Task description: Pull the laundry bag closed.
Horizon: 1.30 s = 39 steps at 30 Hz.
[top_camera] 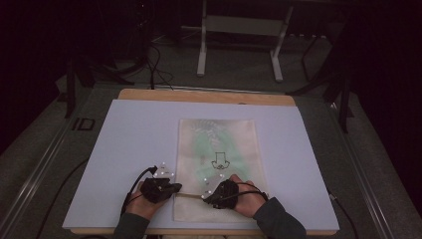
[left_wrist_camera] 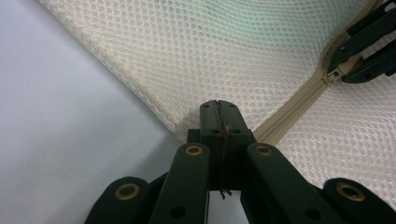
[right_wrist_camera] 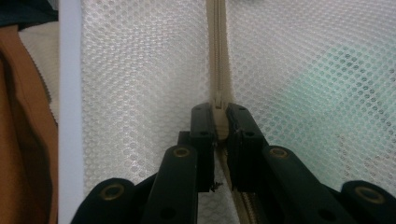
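Right gripper view: zipper pull [right_wrist_camera: 218, 100] between jaws

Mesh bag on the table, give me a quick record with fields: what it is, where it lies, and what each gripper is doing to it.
item: cream mesh bag with a zipper, something green inside
surface: white board
left gripper: shut on the bag's edge by the zipper's end
right gripper: shut on the zipper pull
zipper state: open part behind the pull, closed ahead
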Motion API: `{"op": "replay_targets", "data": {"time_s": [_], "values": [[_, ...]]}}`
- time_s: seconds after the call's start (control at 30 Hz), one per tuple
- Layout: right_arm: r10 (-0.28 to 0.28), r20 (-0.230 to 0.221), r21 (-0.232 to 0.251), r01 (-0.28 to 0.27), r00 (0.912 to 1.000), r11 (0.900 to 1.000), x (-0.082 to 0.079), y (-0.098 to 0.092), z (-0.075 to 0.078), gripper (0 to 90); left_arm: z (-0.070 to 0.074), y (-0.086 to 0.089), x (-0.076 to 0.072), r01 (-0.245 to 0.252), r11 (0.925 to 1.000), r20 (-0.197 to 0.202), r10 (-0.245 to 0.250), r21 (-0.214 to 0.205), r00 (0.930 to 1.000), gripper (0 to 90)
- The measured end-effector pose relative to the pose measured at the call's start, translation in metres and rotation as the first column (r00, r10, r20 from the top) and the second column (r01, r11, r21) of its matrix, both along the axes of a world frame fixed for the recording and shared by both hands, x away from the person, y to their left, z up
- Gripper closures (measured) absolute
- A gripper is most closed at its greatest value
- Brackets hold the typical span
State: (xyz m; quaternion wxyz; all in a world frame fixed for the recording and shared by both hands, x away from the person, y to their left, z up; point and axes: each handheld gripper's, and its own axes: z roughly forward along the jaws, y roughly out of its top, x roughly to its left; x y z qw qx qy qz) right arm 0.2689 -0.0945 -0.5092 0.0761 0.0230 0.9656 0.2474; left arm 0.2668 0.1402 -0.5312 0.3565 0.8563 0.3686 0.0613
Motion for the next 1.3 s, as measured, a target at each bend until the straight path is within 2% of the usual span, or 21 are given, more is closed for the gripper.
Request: {"op": "replay_targets", "data": {"time_s": [0.23, 1.3], "values": [[-0.001, 0.003, -0.007, 0.001, 1.0000, 1.0000, -0.001, -0.003, 0.001, 82.4, 0.000, 0.000, 0.000, 0.001, 1.0000, 0.001, -0.001, 0.002, 1.0000, 89.7], [-0.051, -0.002, -0.013, 0.051, 0.9987, 0.9986, -0.001, -0.038, 0.002, 82.4, 0.000, 0.000, 0.000, 0.000, 1.0000, 0.003, 0.000, 0.006, 1.0000, 89.7]]}}
